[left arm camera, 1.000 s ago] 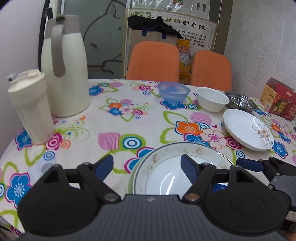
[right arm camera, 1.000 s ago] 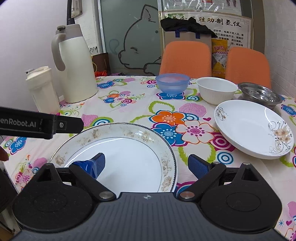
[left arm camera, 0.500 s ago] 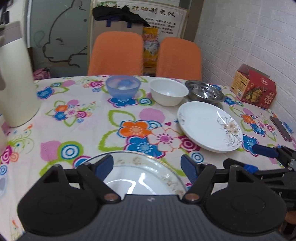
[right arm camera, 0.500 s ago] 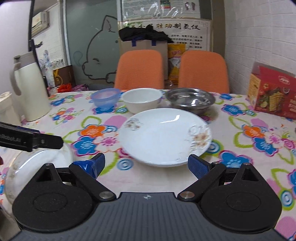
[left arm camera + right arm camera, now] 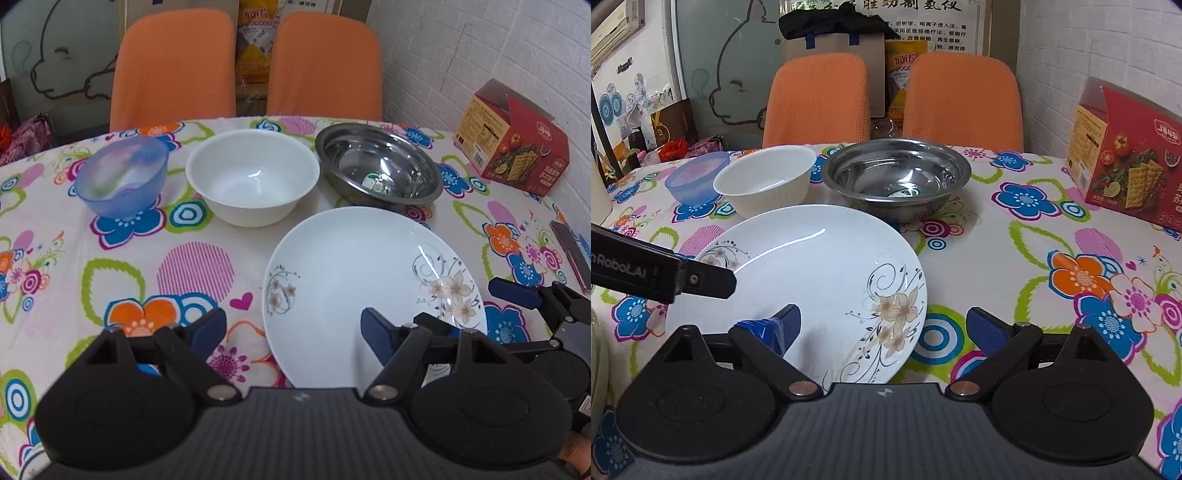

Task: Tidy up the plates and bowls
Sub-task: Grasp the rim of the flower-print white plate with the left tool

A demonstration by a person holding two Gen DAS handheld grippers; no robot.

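A white plate with flower decor (image 5: 354, 280) (image 5: 812, 266) lies on the flowered tablecloth (image 5: 184, 266). Behind it stand a blue translucent bowl (image 5: 122, 177) (image 5: 696, 181), a white bowl (image 5: 253, 177) (image 5: 764, 184) and a steel bowl (image 5: 380, 166) (image 5: 897, 177) in a row. My left gripper (image 5: 291, 328) is open low over the plate's near-left rim. My right gripper (image 5: 886, 326) (image 5: 476, 310) is open too, one finger over the plate and the other past its right rim. Neither holds anything.
A red cracker box (image 5: 517, 147) (image 5: 1126, 155) stands at the right by the brick wall. A dark flat object (image 5: 570, 254) lies near the table's right edge. Two orange chairs (image 5: 820, 99) stand behind the table. The left gripper's body (image 5: 665, 273) juts in over the plate's left side.
Both grippers have swung right and forward, away from the gold-rimmed plate to the flowered plate. The thermos and cup have left the left wrist view. Both stayed open.
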